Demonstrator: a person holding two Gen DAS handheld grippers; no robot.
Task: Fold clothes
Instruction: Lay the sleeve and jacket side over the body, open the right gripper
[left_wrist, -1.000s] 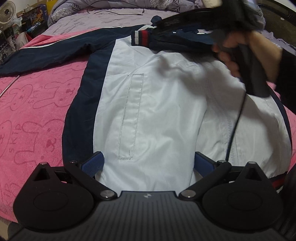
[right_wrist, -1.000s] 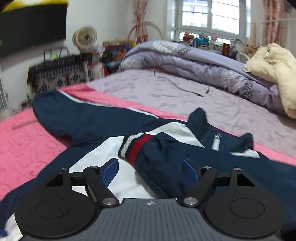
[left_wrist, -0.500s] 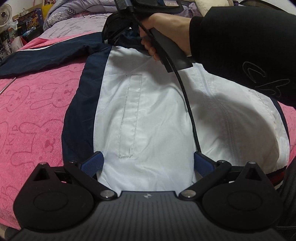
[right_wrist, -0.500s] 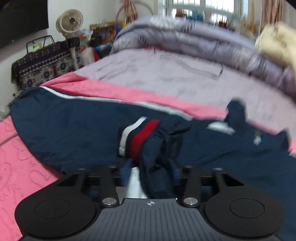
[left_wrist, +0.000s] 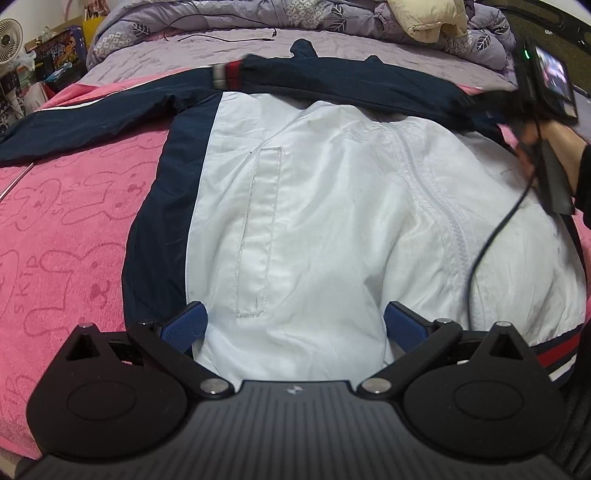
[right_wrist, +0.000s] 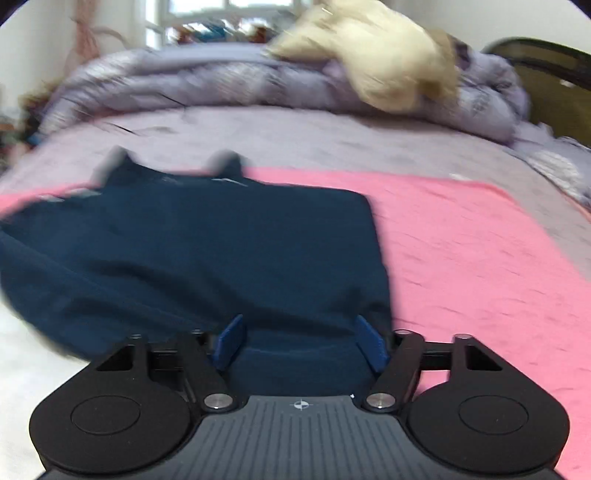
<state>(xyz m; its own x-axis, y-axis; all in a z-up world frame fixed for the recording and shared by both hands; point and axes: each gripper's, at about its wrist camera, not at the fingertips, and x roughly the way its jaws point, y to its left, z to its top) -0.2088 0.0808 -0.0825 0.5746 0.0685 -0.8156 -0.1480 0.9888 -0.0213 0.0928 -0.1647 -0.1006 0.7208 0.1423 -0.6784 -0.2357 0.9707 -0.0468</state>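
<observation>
A navy and white jacket lies front up on a pink blanket. Its right sleeve is folded across the chest, with the striped cuff near the left shoulder. The left sleeve stretches out to the left. My left gripper is open over the jacket's white hem. My right gripper is open at the folded sleeve's right shoulder end, with navy cloth between its blue pads. It also shows in the left wrist view, held by a hand.
A purple quilt and a cream blanket are heaped at the far side of the bed. A black cable lies on the purple sheet. A fan and clutter stand at the far left.
My right gripper carried the cuff to the left shoulder, let it go, and swung back right to the jacket's shoulder fold. The left gripper has stayed at the hem.
</observation>
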